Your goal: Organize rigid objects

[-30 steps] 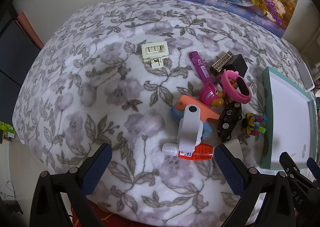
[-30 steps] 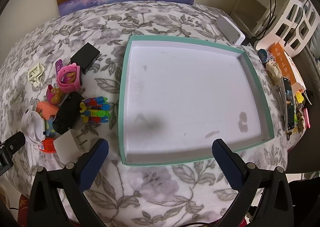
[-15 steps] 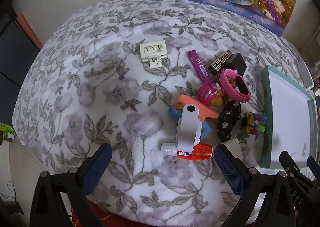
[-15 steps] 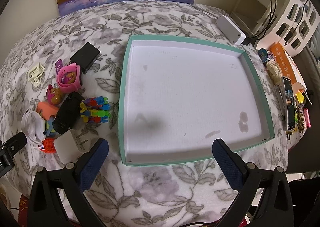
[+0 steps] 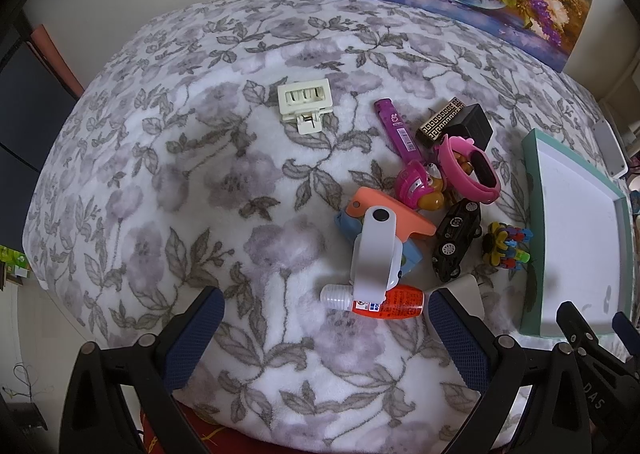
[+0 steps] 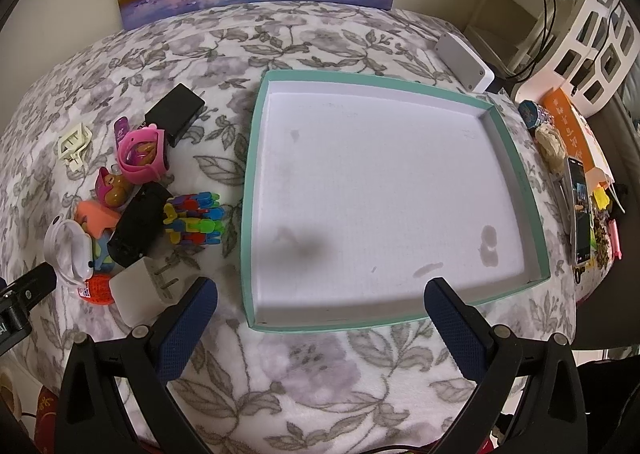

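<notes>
Two hand-held grippers hang over a tabletop (image 5: 168, 182) draped in a grey flowered cloth, and almost nothing has changed in the past second: both views hold nearly steady, the left one drifting only slightly. The left gripper (image 5: 326, 318) has its jaws spread wide and empty at the bottom of its frame, just short of an orange bottle (image 5: 384, 300) at the near edge of a heap of small things. That heap lies right of centre in the left view: a white tape dispenser (image 5: 374, 250), a black toy car (image 5: 456, 238), a pink watch (image 5: 470, 166), a purple pen (image 5: 396, 130), a black charger (image 5: 472, 122), with a cream clip (image 5: 306, 102) apart toward the upper middle. The right gripper (image 6: 320, 310) also has its jaws wide apart, holding nothing, over the near rim of a teal-edged tray (image 6: 250, 190) that fills the centre of its frame and is bare inside. Nothing has been sorted yet; the stillness suggests the first pick, probably from the heap's near edge, is only being lined up.
</notes>
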Motion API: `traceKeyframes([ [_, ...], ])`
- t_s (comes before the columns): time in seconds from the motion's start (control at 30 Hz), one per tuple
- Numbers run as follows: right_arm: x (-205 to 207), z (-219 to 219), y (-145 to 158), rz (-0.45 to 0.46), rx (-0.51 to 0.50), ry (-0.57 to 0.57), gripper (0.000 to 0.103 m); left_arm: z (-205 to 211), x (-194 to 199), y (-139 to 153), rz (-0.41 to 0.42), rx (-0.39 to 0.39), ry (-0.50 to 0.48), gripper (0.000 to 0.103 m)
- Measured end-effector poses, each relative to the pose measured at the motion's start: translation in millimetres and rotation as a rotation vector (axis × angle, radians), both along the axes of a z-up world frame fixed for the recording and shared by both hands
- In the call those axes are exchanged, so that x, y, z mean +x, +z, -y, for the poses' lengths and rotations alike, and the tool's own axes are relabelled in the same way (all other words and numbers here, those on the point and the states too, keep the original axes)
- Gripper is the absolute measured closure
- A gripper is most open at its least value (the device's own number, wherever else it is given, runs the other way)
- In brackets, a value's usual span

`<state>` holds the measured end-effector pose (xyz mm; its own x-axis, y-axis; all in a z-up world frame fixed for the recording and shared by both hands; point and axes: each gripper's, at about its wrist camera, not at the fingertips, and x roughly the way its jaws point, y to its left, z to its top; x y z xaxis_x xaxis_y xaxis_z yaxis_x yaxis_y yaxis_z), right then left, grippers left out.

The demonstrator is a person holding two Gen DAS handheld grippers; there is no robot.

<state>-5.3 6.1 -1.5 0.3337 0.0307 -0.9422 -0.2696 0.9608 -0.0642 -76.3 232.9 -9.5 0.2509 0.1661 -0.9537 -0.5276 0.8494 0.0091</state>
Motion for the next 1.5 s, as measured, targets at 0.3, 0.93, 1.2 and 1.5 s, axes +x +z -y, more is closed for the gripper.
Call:
traceKeyframes([
  [0.3, -10.0, -16.3, 3.1, -0.039, 0.097, 0.075, 0.0, -2.7, 3.3, -12.6, -0.032, -0.055, 0.0, 0.0],
  [0.93, -28.2, -86.0, -31.0, 0.003, 0.055, 0.297, 0.005, -32.5, 4.5, -36.0, -0.057, -0.135, 0.092, 0.002],
  [1.2, -27.8, -92.5, -29.6, -0.023, 0.094, 0.324, 0.023, -27.4, 21.2, -41.3, -0.02, -0.177, 0.065, 0.027],
  [1.5, -28.3, -82.9, -27.9, -0.092, 0.12, 0.318, 0.028, -22.3, 29.3, -41.7, 0.035, -0.212, 0.043, 0.047],
])
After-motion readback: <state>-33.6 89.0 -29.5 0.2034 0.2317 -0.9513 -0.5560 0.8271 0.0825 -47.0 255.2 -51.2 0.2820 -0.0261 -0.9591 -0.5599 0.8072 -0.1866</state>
